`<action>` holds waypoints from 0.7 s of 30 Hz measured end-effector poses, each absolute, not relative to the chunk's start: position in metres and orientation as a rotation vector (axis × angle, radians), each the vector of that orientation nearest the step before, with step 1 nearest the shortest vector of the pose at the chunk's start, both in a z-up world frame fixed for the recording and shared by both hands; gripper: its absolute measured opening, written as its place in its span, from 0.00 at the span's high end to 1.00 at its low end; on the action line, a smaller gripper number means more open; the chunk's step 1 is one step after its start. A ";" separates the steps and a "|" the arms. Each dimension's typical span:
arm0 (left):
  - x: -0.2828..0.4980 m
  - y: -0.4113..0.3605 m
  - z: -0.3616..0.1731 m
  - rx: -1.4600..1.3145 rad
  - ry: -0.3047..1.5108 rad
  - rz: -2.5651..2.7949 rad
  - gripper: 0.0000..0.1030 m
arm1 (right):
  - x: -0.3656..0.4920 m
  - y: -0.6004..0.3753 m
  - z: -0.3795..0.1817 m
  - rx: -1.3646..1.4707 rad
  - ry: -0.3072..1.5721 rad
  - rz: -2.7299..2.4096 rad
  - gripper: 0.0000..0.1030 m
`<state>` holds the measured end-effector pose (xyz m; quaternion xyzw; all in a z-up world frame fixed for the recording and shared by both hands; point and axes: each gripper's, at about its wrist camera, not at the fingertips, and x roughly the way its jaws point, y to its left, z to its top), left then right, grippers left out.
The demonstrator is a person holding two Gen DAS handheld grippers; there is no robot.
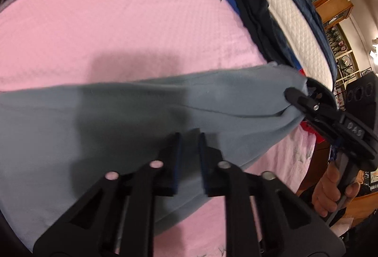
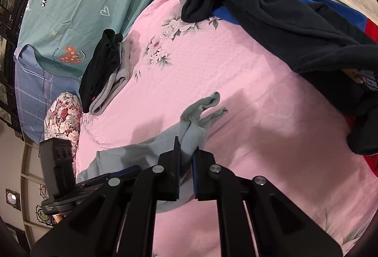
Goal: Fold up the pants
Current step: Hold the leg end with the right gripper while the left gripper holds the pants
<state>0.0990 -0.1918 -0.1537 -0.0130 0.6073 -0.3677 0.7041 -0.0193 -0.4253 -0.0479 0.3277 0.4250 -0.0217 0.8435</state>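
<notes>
Pants [image 1: 122,110] of grey-blue fleece lie stretched across the pink floral bedspread [image 1: 118,27], held up between both tools. Left gripper [image 1: 190,139] has its fingers narrowly parted with the cloth's edge pinched between the pads, and right gripper [image 2: 186,150] likewise clamps a bunched fold of the same fabric. Near them lie a dark garment heap [image 2: 295,27] and folded black and grey clothes [image 2: 106,72].

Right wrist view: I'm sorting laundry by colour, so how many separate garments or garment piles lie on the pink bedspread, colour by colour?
Grey-blue pants, gripped: 1
Black folded garment on the stack: 1
Grey folded garment beneath it: 1
Dark navy garment heap: 1
Blue and red garment under the heap: 1
Total: 5
</notes>
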 end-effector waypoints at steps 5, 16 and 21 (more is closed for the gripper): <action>0.077 -0.188 -0.152 0.007 1.293 -0.835 0.90 | -0.017 -0.428 -0.054 0.705 0.906 -0.043 0.92; 0.090 -0.090 -0.103 -0.087 1.121 -0.671 0.90 | -0.017 -0.426 -0.055 0.705 0.915 -0.063 0.92; 0.098 0.041 -0.107 -0.137 1.052 -0.318 0.61 | -0.018 -0.422 -0.055 0.694 0.916 -0.067 0.92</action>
